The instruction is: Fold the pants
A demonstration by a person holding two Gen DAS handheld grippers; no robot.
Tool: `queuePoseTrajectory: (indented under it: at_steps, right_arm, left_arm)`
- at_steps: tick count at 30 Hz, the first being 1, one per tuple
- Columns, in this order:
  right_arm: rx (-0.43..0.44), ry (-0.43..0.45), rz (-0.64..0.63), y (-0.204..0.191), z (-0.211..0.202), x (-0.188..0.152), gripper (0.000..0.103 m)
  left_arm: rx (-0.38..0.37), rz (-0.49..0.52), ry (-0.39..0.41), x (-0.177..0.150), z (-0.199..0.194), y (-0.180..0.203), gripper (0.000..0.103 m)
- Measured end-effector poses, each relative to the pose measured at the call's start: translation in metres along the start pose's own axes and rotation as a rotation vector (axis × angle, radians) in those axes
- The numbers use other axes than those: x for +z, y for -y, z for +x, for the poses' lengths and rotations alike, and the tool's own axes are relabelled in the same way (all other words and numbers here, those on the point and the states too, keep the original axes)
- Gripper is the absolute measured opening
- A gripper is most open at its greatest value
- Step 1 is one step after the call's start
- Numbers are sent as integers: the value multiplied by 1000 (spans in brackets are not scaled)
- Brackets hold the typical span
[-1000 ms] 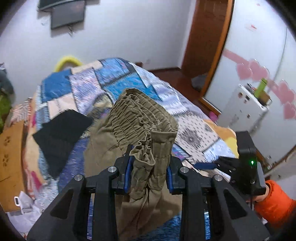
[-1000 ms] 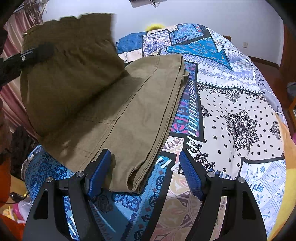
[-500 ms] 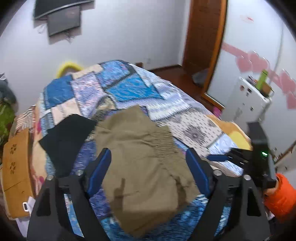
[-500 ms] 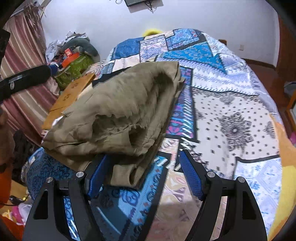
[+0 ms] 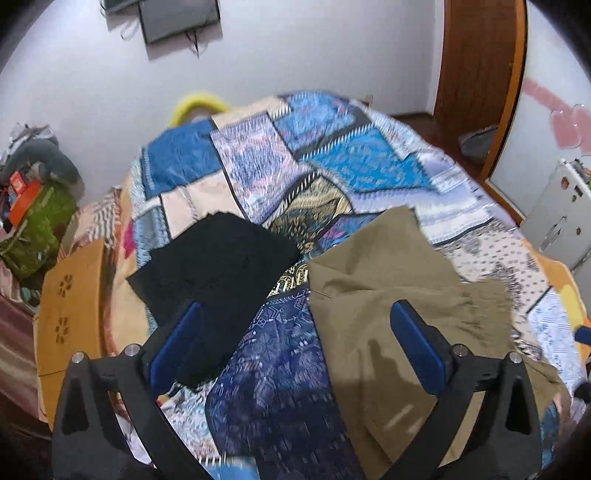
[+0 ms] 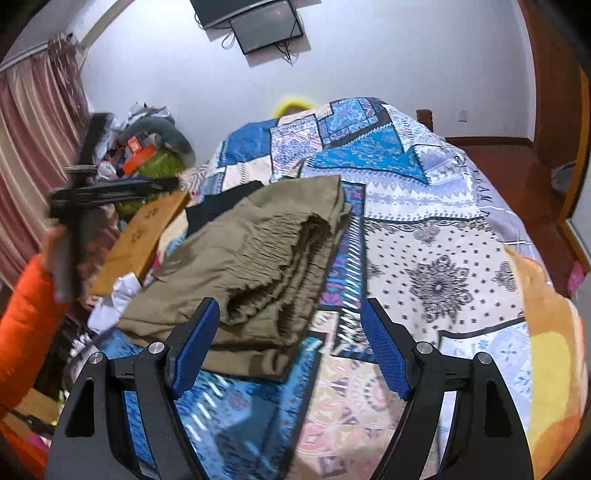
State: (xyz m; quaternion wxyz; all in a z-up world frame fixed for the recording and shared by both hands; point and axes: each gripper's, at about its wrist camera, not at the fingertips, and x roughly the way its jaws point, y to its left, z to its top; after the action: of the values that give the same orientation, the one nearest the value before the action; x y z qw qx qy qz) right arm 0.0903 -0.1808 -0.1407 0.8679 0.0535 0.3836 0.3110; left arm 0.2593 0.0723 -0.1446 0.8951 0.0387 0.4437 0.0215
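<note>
On the patterned bed (image 6: 443,229), the khaki pants (image 6: 266,254) lie folded in a loose bundle; both the left gripper (image 5: 295,347) and right gripper (image 6: 288,343) hover with fingers wide, empty, probably ready to neaten it.

Pretty clearly a bedroom in someone's home. A big bed takes up most of the room, covered with a blue patchwork quilt (image 6: 388,158), with khaki pants (image 6: 266,251) and a black garment (image 5: 218,258) lying on it. There's a flat TV (image 6: 266,29) mounted high on the white wall, striped pink curtains (image 6: 33,147) on one side, a wooden door (image 5: 476,74), and a pile of clothes and bags (image 6: 155,147) stacked in the corner. Pink heart stickers (image 5: 569,125) on a white surface too.
</note>
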Motion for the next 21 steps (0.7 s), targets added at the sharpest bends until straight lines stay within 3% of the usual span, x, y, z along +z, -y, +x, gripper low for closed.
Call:
queuePoseTrajectory:
  at_steps: [6, 12, 15, 21]
  right_arm:
    - [29, -41, -9, -12, 25, -1, 77]
    - [39, -96, -22, -10, 48, -10, 83]
    - [40, -108, -45, -5, 51, -10, 83]
    - [-16, -114, -116, 6, 57, -7, 83]
  left_arm:
    - [-16, 8, -117, 12, 74, -3, 102]
    - [-40, 23, -252, 3, 140, 3, 103]
    - [-69, 26, -245, -3, 146, 1, 103]
    - [-30, 46, -224, -20, 135, -11, 103]
